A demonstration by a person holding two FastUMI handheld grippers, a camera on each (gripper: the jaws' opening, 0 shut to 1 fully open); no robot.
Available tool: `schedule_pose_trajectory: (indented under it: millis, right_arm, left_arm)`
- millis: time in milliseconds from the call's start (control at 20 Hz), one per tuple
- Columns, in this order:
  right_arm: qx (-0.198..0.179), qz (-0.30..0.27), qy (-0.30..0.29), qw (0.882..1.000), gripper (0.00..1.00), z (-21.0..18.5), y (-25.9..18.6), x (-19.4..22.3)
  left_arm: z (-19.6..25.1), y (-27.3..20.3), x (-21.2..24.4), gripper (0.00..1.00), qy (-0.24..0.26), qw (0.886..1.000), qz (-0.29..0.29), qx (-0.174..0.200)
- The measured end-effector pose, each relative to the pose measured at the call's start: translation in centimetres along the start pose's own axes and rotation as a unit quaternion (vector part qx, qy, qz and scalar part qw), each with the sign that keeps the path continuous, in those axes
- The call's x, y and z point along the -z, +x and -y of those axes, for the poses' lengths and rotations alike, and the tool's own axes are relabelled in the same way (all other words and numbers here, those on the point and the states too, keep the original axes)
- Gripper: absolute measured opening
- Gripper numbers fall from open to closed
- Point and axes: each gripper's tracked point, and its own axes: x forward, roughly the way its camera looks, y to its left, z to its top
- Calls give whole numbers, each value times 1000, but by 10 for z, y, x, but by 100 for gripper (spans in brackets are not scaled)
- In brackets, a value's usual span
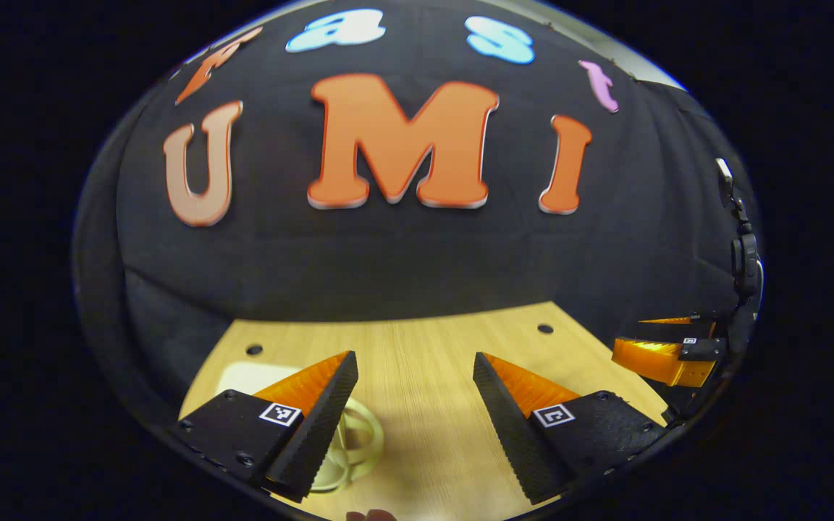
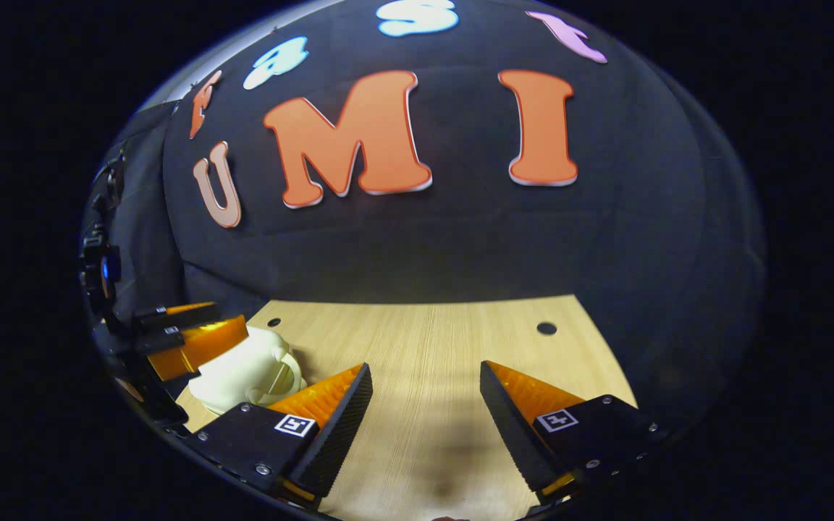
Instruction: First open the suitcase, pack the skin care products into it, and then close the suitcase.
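A small cream suitcase (image 2: 239, 373) with a looped handle (image 2: 288, 375) lies on the wooden table (image 2: 431, 340) at the left of the right gripper view, lid down. In the left gripper view its handle (image 1: 360, 440) pokes out beside my left finger and its pale body (image 1: 247, 376) lies behind that finger. My left gripper (image 1: 414, 362) hangs open just over the case, with nothing between its fingers; the right gripper view has it (image 2: 227, 317) at the case's far edge. My right gripper (image 2: 425, 369) is open over bare wood to the case's right, and appears at the right edge (image 1: 634, 336).
The tabletop (image 1: 424, 340) has small dark holes (image 1: 545, 328) near its back edge. The black cloth wall rises directly behind it. A fingertip of the person (image 1: 370, 515) peeks in at the bottom of the left gripper view.
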Motion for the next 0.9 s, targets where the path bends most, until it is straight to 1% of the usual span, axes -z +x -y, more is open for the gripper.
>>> schedule_pose_trajectory:
  millis: [50, 100, 150, 200, 300, 400, 500, 550, 650, 750, 850, 900]
  right_arm:
    - [5, 23, -5, 1000, 95, -4, -7, -17]
    - [9, 44, -8, 999, 95, -8, -14, -31]
    - [13, 62, -9, 998, 100, -12, -21, -43]
    - [16, 79, -9, 997, 95, -17, -29, -55]
    - [28, 111, -7, 993, 95, -24, -42, -73]
    - [44, 131, -4, 990, 95, -29, -53, -81]
    - [55, 145, 3, 988, 95, -32, -56, -81]
    - [59, 147, 7, 987, 95, -34, -57, -77]
    - [71, 146, 14, 987, 95, -35, -61, -70]
    - [84, 153, 14, 984, 95, -33, -69, -72]
    - [95, 157, 10, 983, 95, -25, -73, -76]
    - [96, 155, 12, 983, 95, -22, -75, -76]
  left_arm:
    - [0, -5, -13, 100, 12, 999, 37, 1]
    - [4, -6, -13, 100, 18, 998, 62, 2]
    - [2, -7, -18, 100, 22, 996, 82, 0]
    - [2, -6, -21, 99, 21, 995, 97, 1]
    - [1, -5, -25, 99, 10, 993, 119, 10]
    - [1, -4, -24, 99, -3, 992, 127, 13]
    - [-9, -11, -25, 99, -12, 991, 129, 12]
    - [-22, -15, -21, 99, -17, 992, 127, 12]
    - [-34, -16, -17, 99, -23, 992, 126, 11]
    - [-46, -17, -14, 100, -30, 992, 125, 2]
    - [-54, -15, -13, 98, -38, 992, 121, -6]
    - [-56, -14, -12, 100, -43, 992, 118, -8]
